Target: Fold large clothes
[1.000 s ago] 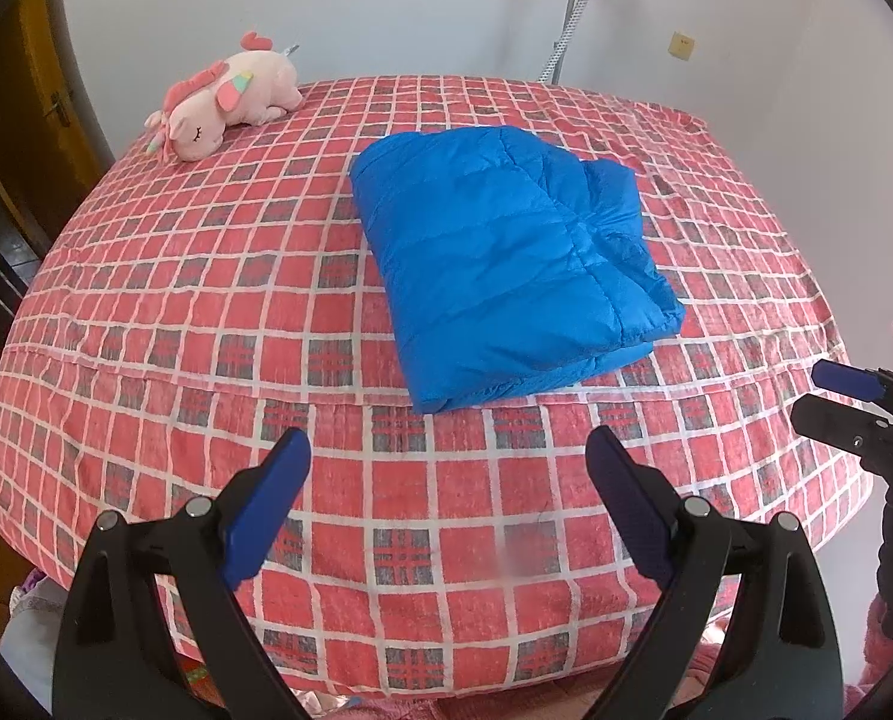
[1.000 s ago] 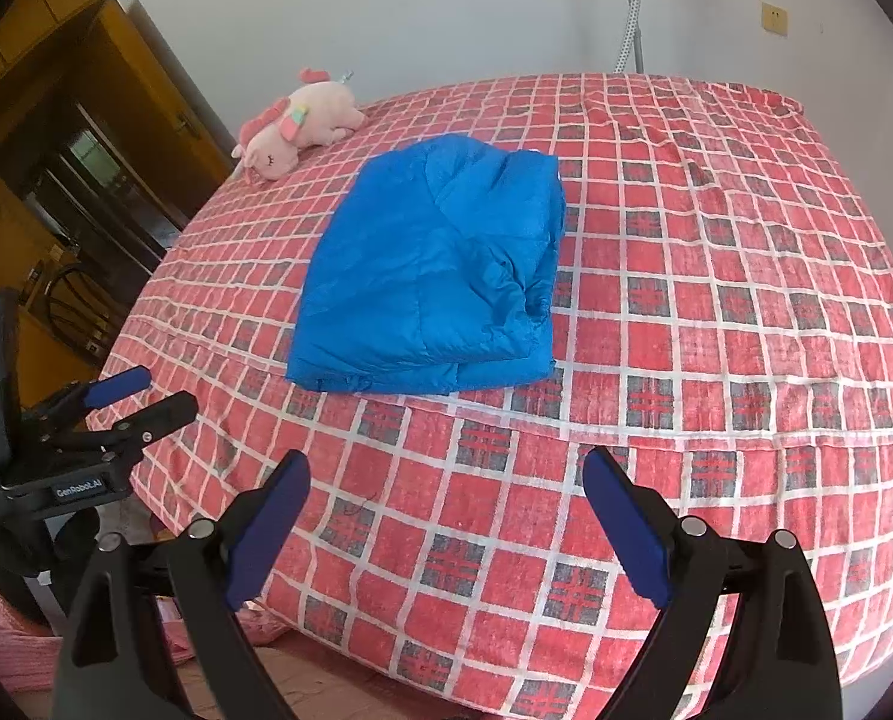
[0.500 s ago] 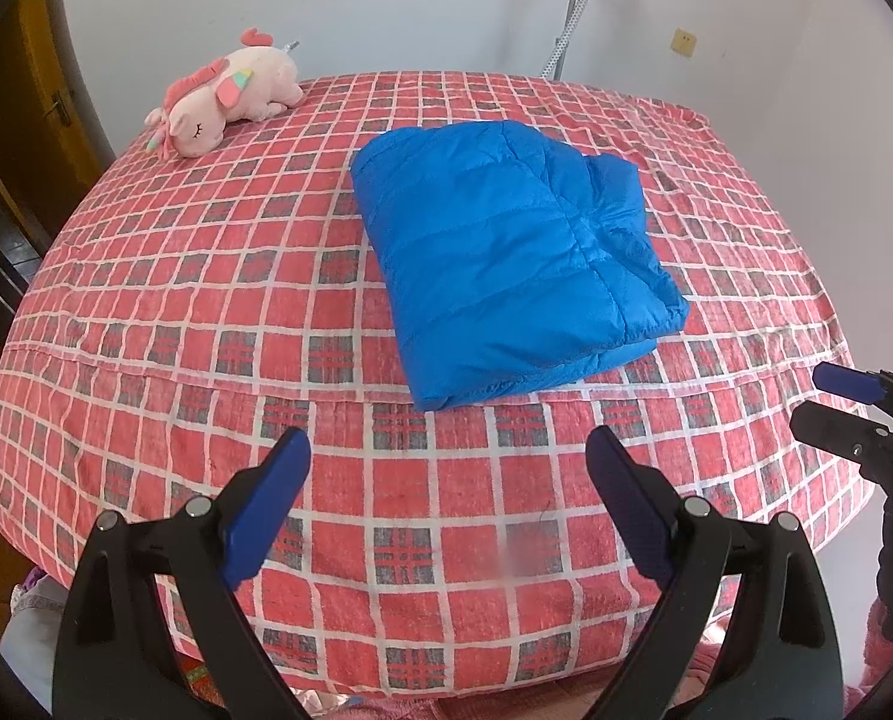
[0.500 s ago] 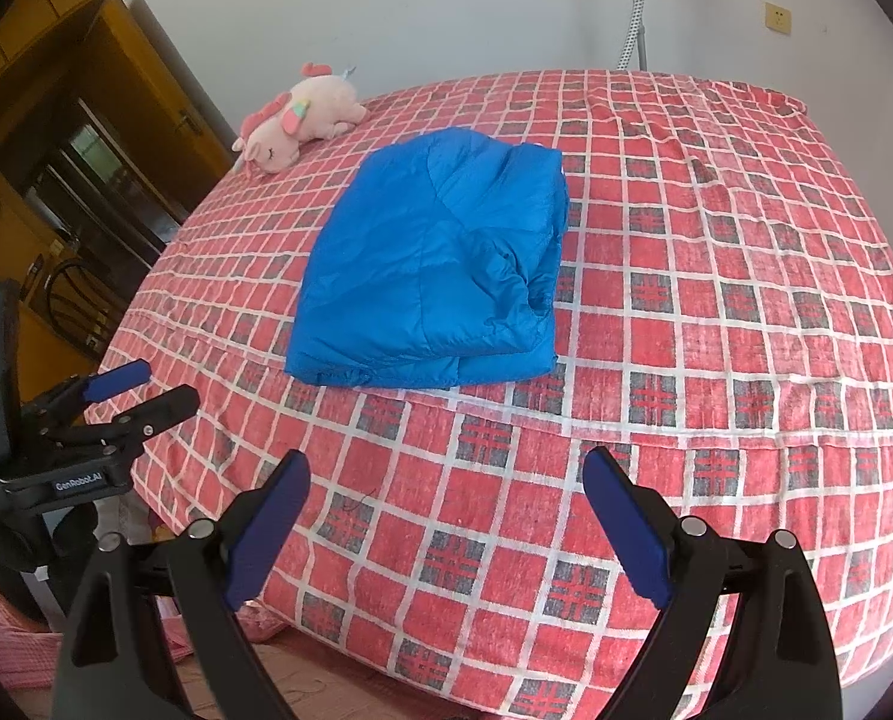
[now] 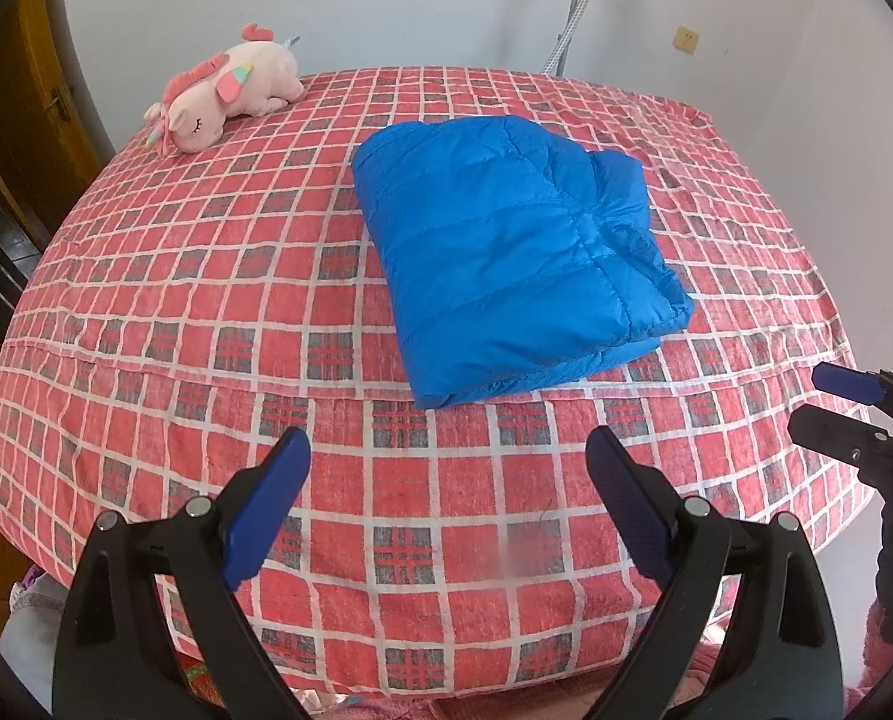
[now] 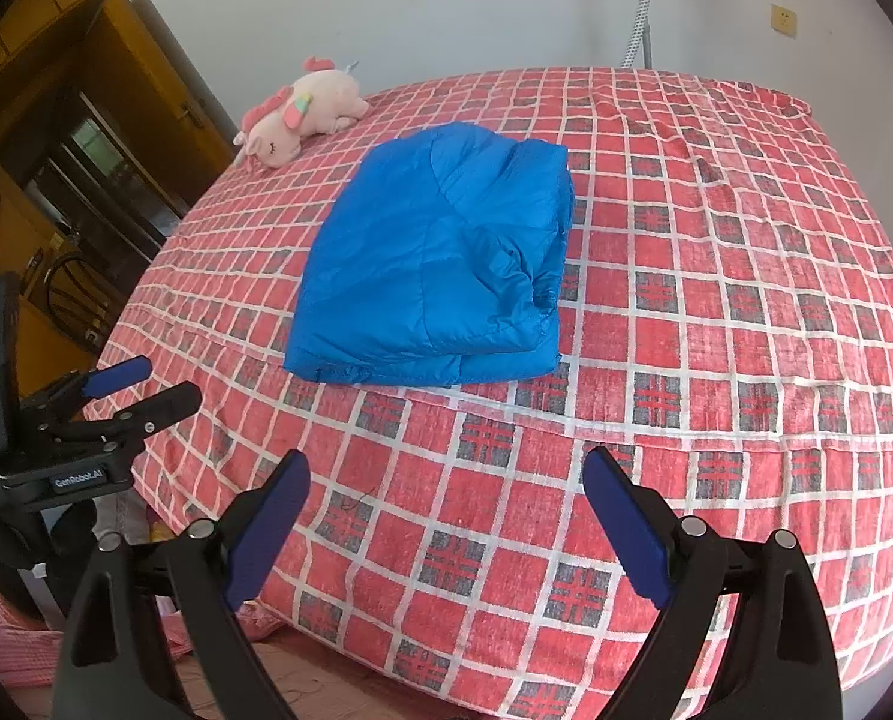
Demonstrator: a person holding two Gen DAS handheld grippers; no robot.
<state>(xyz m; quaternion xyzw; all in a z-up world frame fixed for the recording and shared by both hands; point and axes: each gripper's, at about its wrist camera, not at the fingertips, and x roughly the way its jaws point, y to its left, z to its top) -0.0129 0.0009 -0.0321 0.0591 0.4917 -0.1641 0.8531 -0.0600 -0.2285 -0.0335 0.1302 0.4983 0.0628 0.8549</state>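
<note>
A blue puffer jacket [image 5: 506, 252] lies folded into a thick rectangle on the red checked bed [image 5: 206, 276]; it also shows in the right wrist view [image 6: 440, 258]. My left gripper [image 5: 446, 498] is open and empty, held back from the bed's near edge, below the jacket. My right gripper [image 6: 446, 510] is open and empty too, off the bed's front. The right gripper shows at the right edge of the left wrist view [image 5: 848, 408]. The left gripper shows at the left of the right wrist view [image 6: 140, 387].
A pink plush unicorn [image 5: 224, 96] lies at the bed's far left corner, also in the right wrist view [image 6: 296, 114]. A wooden cabinet [image 6: 56, 138] stands left of the bed. White walls and a hose [image 6: 638, 6] are behind it.
Both grippers have drawn slightly back and tilted, so the bed and jacket sit a little lower in view. The jacket has not moved. Both grippers stay open.
</note>
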